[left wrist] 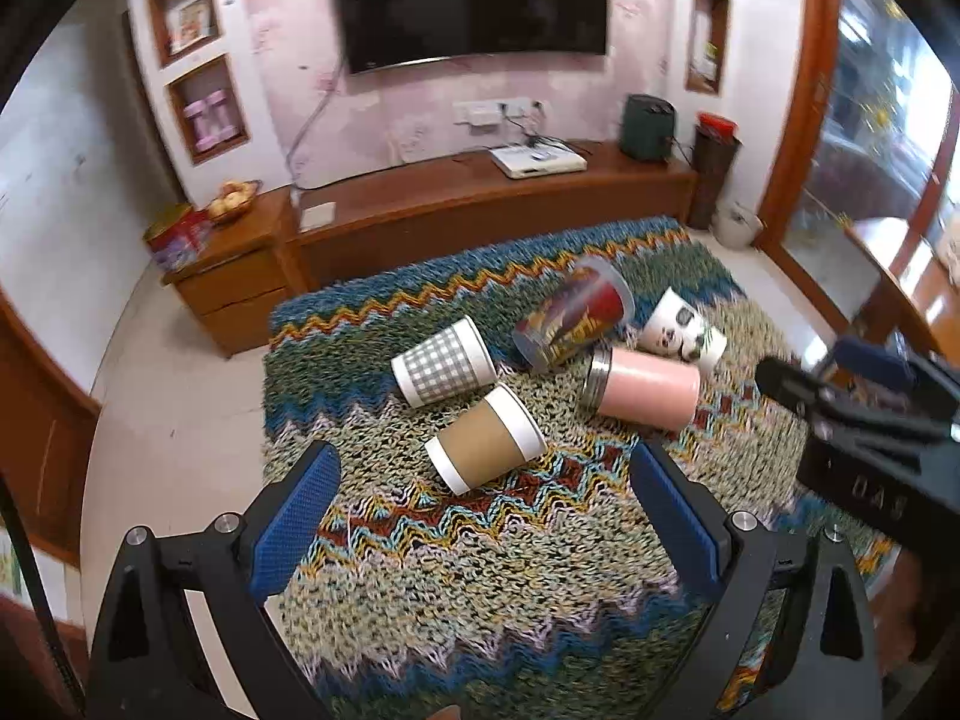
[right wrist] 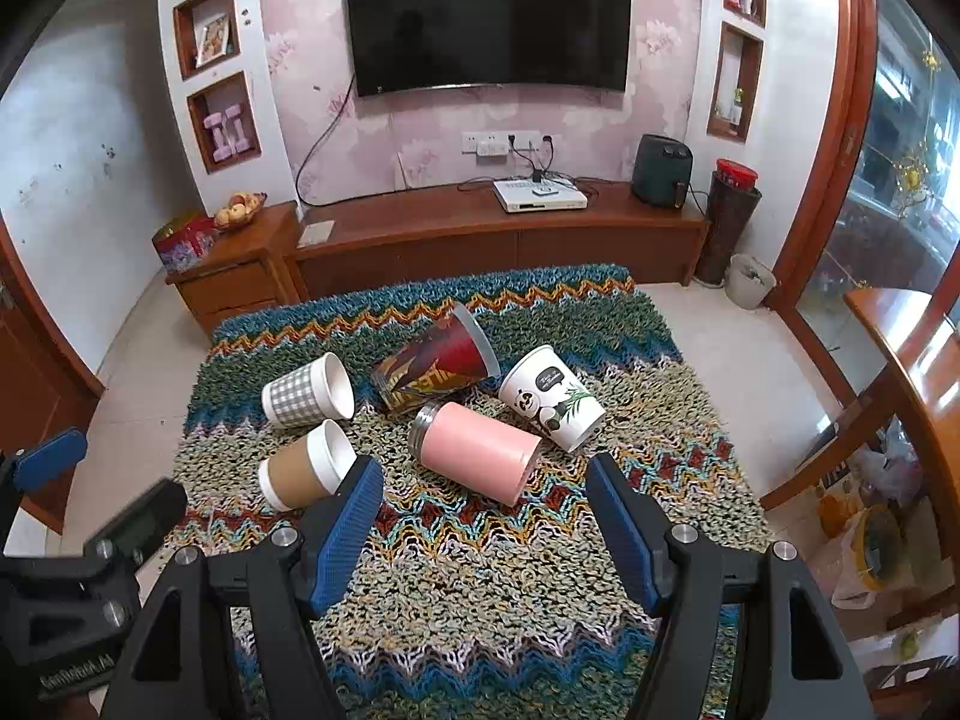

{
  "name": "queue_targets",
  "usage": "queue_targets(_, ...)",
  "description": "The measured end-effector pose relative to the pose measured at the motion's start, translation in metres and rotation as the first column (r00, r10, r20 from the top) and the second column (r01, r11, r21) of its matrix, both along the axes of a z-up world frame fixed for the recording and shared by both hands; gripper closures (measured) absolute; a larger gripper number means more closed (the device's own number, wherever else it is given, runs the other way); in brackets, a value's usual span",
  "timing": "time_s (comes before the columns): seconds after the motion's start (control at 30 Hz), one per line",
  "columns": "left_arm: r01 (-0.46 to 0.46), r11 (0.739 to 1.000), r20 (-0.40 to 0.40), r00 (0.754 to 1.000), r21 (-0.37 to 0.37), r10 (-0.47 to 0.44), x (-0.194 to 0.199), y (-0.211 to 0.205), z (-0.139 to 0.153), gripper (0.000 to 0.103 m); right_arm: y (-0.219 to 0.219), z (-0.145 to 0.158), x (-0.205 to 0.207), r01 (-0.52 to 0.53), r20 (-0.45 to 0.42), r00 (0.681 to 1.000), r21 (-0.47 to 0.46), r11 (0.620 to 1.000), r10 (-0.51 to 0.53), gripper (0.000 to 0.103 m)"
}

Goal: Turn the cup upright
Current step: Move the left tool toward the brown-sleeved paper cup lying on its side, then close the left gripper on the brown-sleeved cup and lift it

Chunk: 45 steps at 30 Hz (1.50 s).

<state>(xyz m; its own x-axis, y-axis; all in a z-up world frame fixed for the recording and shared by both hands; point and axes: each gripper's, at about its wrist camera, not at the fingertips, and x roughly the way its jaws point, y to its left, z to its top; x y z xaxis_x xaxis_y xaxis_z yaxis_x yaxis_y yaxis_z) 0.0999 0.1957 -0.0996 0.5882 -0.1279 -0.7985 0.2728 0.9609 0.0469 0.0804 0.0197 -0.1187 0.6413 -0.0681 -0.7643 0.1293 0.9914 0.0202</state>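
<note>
Several cups lie on their sides on a zigzag woven rug (left wrist: 480, 570) (right wrist: 480, 570). They are a brown sleeved paper cup (left wrist: 486, 439) (right wrist: 306, 465), a grey checked cup (left wrist: 444, 362) (right wrist: 307, 390), a pink tumbler (left wrist: 642, 387) (right wrist: 474, 444), a panda cup (left wrist: 681, 330) (right wrist: 552, 397) and a red printed cup (left wrist: 573, 313) (right wrist: 435, 365). My left gripper (left wrist: 483, 480) is open and empty, just short of the brown cup. My right gripper (right wrist: 485, 489) is open and empty, just short of the pink tumbler. The right gripper's body (left wrist: 870, 420) shows at the right of the left wrist view.
A long wooden TV cabinet (right wrist: 480, 234) runs behind the rug under a wall TV (right wrist: 489, 21). A drawer unit (right wrist: 228, 282) stands at back left. A white bin (right wrist: 747, 279) and tall vase (right wrist: 729, 222) stand at back right. A wooden table (right wrist: 900, 372) is at right.
</note>
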Motion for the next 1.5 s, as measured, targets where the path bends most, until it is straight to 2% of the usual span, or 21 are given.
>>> queue_targets(0.13,0.061,0.997,-0.024,0.998,0.036,-0.060,0.015,0.000,-0.026,0.005,0.002,-0.019,0.011,0.025,-0.010,1.000,0.017,1.000,-0.025,0.032)
queue_targets(0.4,0.136,0.991,-0.106,0.985,-0.014,-0.136,0.045,0.006,-0.063,0.005,0.008,-0.050,0.026,0.053,-0.042,0.998,0.021,0.998,-0.052,0.032)
queue_targets(0.57,0.203,0.979,-0.139,0.970,-0.001,-0.201,0.061,0.008,-0.082,0.005,0.011,-0.064,0.029,0.060,-0.066,0.996,0.017,0.998,-0.059,0.032)
queue_targets(0.67,0.276,0.961,-0.186,0.946,0.026,-0.267,0.072,0.004,-0.097,0.005,0.012,-0.071,0.031,0.066,-0.080,0.995,0.016,0.998,-0.064,0.032)
queue_targets(0.9,0.425,0.897,-0.258,0.886,0.118,-0.386,0.096,-0.010,-0.127,0.005,0.011,-0.080,0.033,0.084,-0.096,0.992,0.029,0.996,-0.080,0.032)
queue_targets(1.2,0.554,0.820,-0.329,0.808,0.143,-0.489,0.113,-0.022,-0.151,0.005,0.008,-0.091,0.033,0.106,-0.118,0.988,0.037,0.994,-0.101,0.032)
queue_targets(1.33,0.589,0.791,-0.355,0.784,0.165,-0.509,0.113,-0.028,-0.161,0.006,0.008,-0.097,0.033,0.114,-0.133,0.985,0.037,0.993,-0.108,0.032)
queue_targets(1.5,0.599,0.781,-0.370,0.775,0.174,-0.512,0.111,-0.033,-0.164,0.021,0.009,-0.100,0.031,0.119,-0.140,0.984,0.043,0.992,-0.112,0.032)
